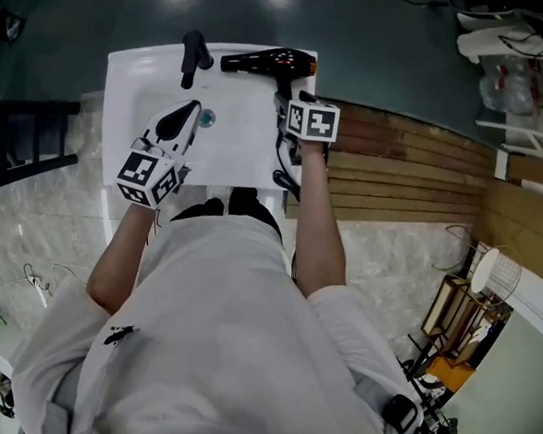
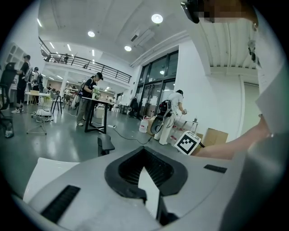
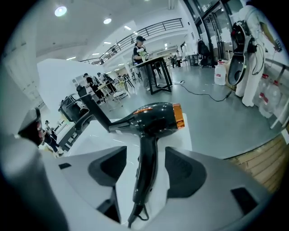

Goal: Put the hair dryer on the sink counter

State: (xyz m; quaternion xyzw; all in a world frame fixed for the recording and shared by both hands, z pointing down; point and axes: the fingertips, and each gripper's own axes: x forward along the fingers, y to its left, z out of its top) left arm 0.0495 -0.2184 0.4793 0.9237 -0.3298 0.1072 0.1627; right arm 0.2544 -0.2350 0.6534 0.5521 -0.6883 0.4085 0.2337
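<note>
Black with an orange end, the hair dryer (image 3: 153, 118) lies on the white table (image 3: 97, 135). Its handle runs back between the wide-open jaws of my right hand-held gripper (image 3: 145, 155), untouched by either pad. Off to that one's left, my left hand-held gripper (image 2: 145, 167) is closed on nothing.

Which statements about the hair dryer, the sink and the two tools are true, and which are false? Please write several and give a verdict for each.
1. The hair dryer lies on the rim of the white sink. True.
2. The right tool is clamped on the hair dryer's handle. False: its jaws stand open on either side of the handle and do not press on it.
3. The left tool holds the black faucet. False: it holds nothing and is over the basin.
4. The hair dryer's nozzle points toward the faucet. True.
</note>
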